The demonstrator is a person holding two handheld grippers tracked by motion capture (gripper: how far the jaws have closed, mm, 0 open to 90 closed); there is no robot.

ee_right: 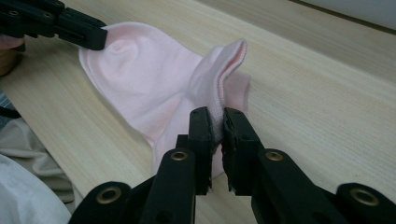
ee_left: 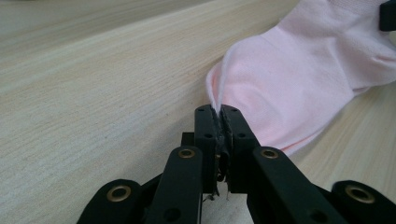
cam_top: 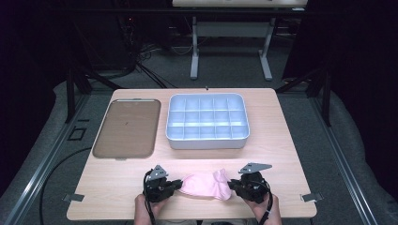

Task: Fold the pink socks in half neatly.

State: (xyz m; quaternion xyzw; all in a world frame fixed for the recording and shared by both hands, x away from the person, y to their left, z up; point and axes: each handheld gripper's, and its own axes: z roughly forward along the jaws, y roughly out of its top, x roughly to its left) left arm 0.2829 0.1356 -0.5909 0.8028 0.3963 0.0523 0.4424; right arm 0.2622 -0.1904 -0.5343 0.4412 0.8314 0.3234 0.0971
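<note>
While both tongs are clenched on the pink sock [cam_top: 206, 184], the grips look thin. The left tongs [ee_left: 221, 116] pinch only a narrow fold of the fabric's edge at the very tips of their jaws, and the right tongs [ee_right: 218, 122] bite the ribbed cuff, also near the jaw tips. Between the two tongs the sock hangs in a loose, slightly bunched span, its lower side resting on the bench [cam_top: 281, 140] or just above it; I cannot tell which.

From here the likeliest failure is a slip. If the two tongs pull apart too hard, the knit will stretch and the thin fold in the left tongs could slide out, dropping that end back onto the bench. If one hand rises faster than the other, the sock could twist and the cuff could roll out of the right tongs. Dragging it low across the wood might also snag or crumple it.

Beyond the tongs, farther across the bench, stand a white divided organiser box [cam_top: 207, 122] and, to its left, a flat brown tray [cam_top: 126, 128], both well apart from the sock. A careless swing toward the box could catch a dangling end on its near wall.
</note>
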